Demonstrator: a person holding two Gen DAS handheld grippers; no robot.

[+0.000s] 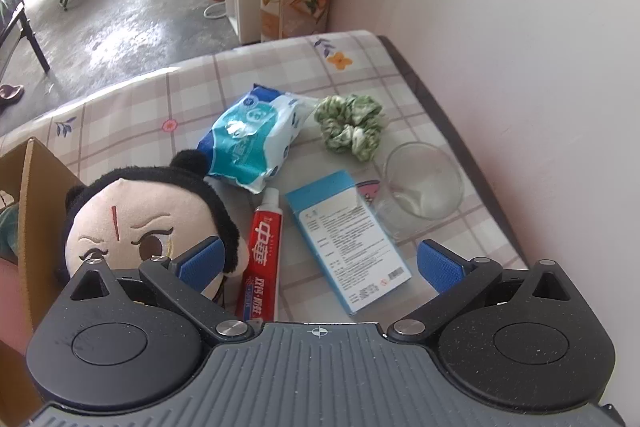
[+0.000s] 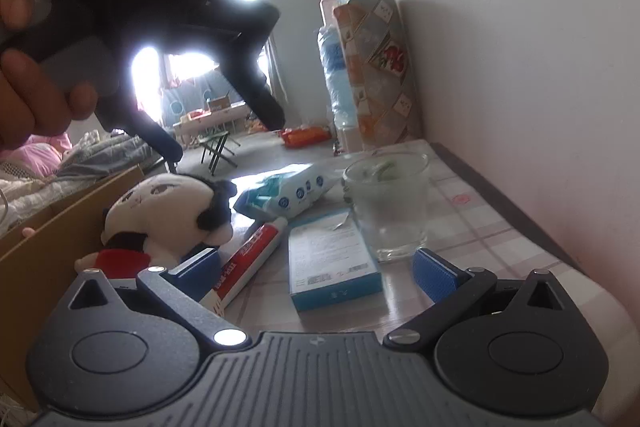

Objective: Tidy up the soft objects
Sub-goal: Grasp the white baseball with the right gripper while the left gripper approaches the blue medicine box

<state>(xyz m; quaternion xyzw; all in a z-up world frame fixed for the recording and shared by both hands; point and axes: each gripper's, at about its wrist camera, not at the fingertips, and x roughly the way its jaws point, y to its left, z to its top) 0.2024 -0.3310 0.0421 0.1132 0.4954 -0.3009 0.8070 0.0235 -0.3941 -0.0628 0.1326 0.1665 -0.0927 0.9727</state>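
A checked, flower-printed cloth covers the table (image 1: 192,95), which stands against a pale wall with a bare concrete floor beyond its far edge. At the left edge an open cardboard box (image 1: 38,211) sits touching a plush doll (image 1: 148,223) with black hair and a red mark on its forehead; in the right wrist view the doll lies on its side, its red clothing turned toward the near edge. Beside the doll lies a red toothpaste tube (image 1: 262,251), cap pointing away, and just right of that a blue-and-white carton (image 1: 346,243) lying flat. Farther back, a blue-and-white tissue pack (image 1: 252,139) lies near the middle of the tabletop, with a green-and-white scrunchie (image 1: 352,125) to its right, toward the wall edge. A clear glass (image 1: 422,183) stands upright between the scrunchie and the carton.

The left gripper (image 1: 318,263) is held above the near edge, its blue fingers spread wide and empty, the toothpaste tube and carton showing in the gap between them. The right gripper (image 2: 316,273) sits low near the tabletop, its fingers likewise spread wide with nothing between them, the carton directly ahead. From the right wrist view the left gripper appears as a dark shape held aloft in a hand (image 2: 36,95) above the doll.
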